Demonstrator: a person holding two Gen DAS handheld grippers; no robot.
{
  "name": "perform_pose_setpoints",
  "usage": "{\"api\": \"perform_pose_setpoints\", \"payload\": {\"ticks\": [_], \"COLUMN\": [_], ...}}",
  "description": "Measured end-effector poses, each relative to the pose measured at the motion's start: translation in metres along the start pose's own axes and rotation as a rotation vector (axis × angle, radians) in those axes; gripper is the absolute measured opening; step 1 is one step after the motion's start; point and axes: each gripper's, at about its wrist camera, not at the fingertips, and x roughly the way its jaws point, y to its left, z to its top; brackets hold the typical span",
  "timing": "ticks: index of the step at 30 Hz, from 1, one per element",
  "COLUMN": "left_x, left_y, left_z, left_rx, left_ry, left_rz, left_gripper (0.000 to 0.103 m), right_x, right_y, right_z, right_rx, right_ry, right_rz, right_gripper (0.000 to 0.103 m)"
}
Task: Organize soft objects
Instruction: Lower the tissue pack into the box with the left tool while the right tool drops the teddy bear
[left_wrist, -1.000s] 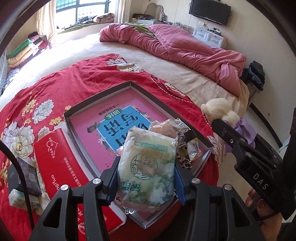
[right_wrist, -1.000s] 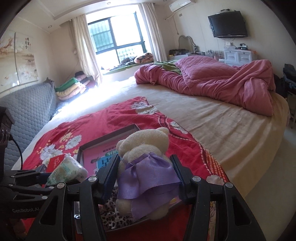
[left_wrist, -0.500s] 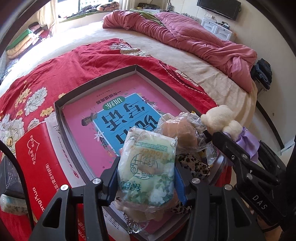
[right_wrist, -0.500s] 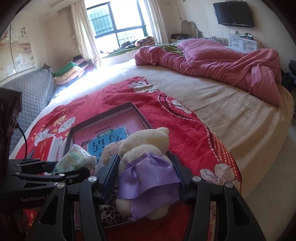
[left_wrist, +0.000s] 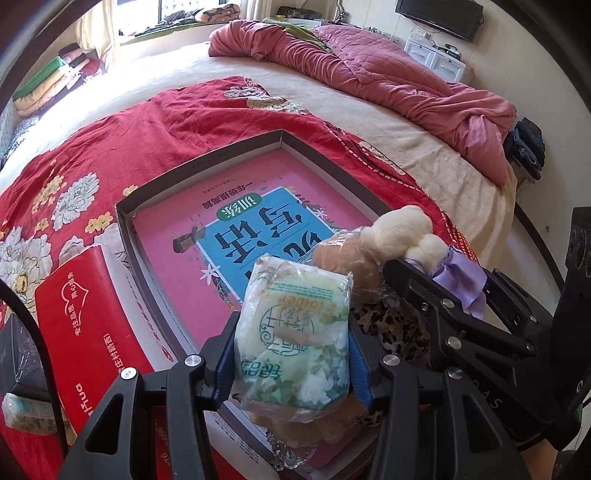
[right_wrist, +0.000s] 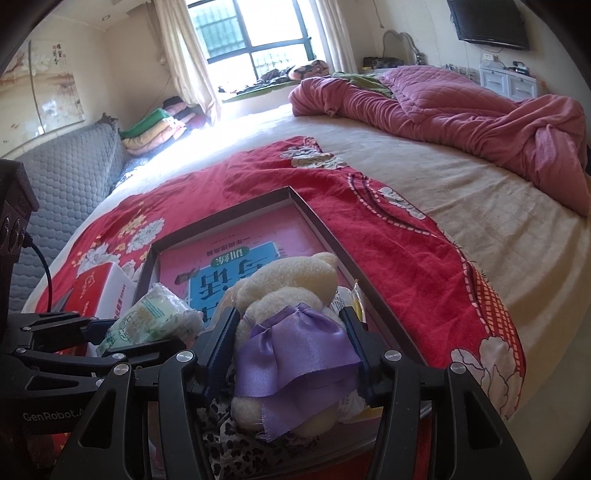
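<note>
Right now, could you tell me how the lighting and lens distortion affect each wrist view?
Left wrist view: strong fisheye curve with dark corners; the window is overexposed, while the tissue pack is sharp and evenly lit. Right wrist view: window glare washes out the far bed edge; the plush bear stays clear.

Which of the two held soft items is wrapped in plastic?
The green-and-white tissue pack in the left gripper; the cream plush bear in the right gripper is bare fabric with a purple ribbon.

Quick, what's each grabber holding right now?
Left gripper: closed on the green tissue pack.
Right gripper: closed on the teddy bear.
</note>
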Motion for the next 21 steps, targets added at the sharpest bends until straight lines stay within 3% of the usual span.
{"api": "perform_pose_setpoints", "payload": {"ticks": [21], "left_x": [0.001], "left_y": [0.000], "left_z": [0.000], "left_rx": [0.004], "left_ry": [0.002], "left_rz": [0.009], "left_gripper": [0.052], "right_x": [-0.004], "right_y": [-0.013], "right_z": [0.000], "right_rx": [0.063], "right_ry": [-0.027], "right_rz": [0.042], "right_gripper": [0.067]}}
